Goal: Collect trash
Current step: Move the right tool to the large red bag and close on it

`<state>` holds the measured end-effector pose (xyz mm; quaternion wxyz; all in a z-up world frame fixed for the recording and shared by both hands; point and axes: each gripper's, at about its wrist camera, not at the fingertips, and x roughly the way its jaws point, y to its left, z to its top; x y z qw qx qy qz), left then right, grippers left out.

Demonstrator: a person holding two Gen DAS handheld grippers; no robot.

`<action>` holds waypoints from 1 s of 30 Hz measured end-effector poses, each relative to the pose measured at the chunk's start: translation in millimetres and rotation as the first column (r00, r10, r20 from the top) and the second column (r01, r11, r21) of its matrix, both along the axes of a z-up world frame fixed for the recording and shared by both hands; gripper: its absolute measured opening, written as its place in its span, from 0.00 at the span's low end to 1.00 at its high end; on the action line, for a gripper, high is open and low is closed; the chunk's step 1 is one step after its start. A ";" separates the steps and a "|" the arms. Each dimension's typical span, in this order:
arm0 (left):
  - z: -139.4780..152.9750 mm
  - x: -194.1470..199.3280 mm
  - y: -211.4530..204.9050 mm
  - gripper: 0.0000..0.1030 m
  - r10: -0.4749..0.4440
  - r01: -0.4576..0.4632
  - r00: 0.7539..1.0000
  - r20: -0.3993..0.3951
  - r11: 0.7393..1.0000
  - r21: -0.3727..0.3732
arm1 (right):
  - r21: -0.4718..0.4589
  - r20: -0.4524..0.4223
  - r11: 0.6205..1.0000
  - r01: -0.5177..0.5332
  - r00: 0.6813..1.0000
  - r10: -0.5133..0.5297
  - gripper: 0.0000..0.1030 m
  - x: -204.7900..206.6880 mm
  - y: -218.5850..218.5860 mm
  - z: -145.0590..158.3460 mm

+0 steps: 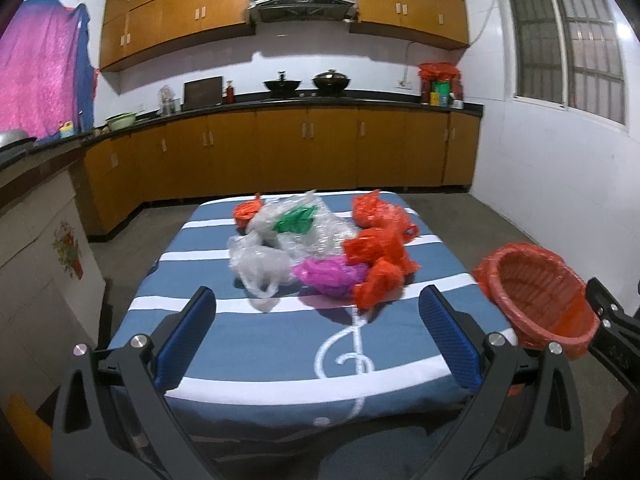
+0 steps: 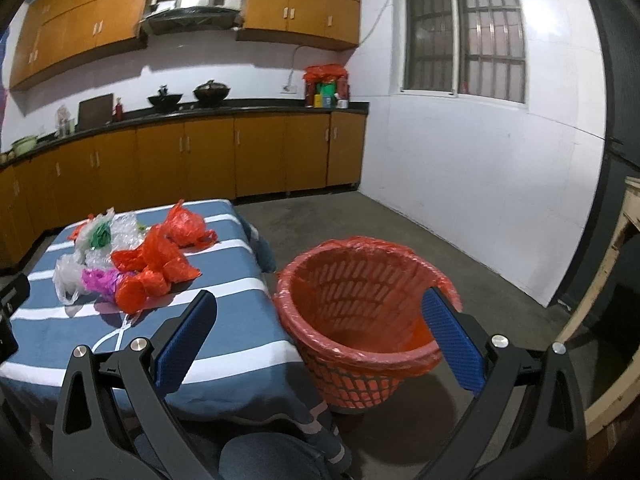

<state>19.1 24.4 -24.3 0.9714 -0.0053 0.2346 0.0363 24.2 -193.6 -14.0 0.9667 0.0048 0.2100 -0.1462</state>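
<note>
A pile of crumpled plastic bags lies on the blue-and-white striped table [image 1: 280,344]: clear bags [image 1: 264,260], orange bags [image 1: 376,256], a purple bag [image 1: 328,274] and a green bag [image 1: 298,220]. The pile also shows in the right wrist view [image 2: 132,260]. An orange basket lined with an orange bag [image 2: 360,320] stands on the floor to the right of the table; it also shows in the left wrist view [image 1: 536,296]. My left gripper [image 1: 318,300] is open and empty, just short of the pile. My right gripper [image 2: 320,308] is open and empty, above the basket's near rim.
Wooden kitchen cabinets [image 1: 280,148] with a dark counter run along the back wall. A white wall with a window [image 2: 464,32] is on the right. A pale wooden frame [image 2: 612,280] stands at the far right. The floor is bare concrete [image 2: 400,224].
</note>
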 end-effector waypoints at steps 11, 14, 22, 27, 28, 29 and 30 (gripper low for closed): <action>-18.8 36.5 74.8 0.96 0.175 -0.177 0.982 -0.067 0.984 -0.019 | 0.064 -0.062 0.988 -0.139 0.988 0.143 0.98 56.7 26.6 -14.5; -22.8 46.2 90.4 0.96 0.202 -0.205 0.977 -0.074 0.978 -0.029 | 0.103 -0.069 0.979 -0.177 0.980 0.185 0.98 80.3 37.5 -17.0; -38.1 91.8 107.4 0.96 0.215 -0.219 0.972 -0.091 0.975 -0.032 | 0.207 -0.133 0.948 -0.243 0.953 0.274 0.79 141.1 62.2 -35.3; -43.9 124.3 112.7 0.96 0.206 -0.210 0.973 -0.104 0.977 -0.036 | 0.260 -0.185 0.931 -0.257 0.933 0.310 0.71 177.0 81.7 -50.3; -44.7 130.2 114.2 0.96 0.206 -0.211 0.973 -0.108 0.977 -0.041 | 0.261 -0.191 0.930 -0.261 0.930 0.314 0.71 182.4 85.0 -52.0; -46.1 135.8 115.1 0.95 0.205 -0.212 0.972 -0.113 0.976 -0.046 | 0.260 -0.200 0.929 -0.263 0.927 0.318 0.71 187.7 88.7 -54.1; -47.3 139.7 116.7 0.94 0.205 -0.212 0.972 -0.117 0.976 -0.049 | 0.259 -0.216 0.929 -0.264 0.922 0.322 0.70 195.4 94.8 -58.8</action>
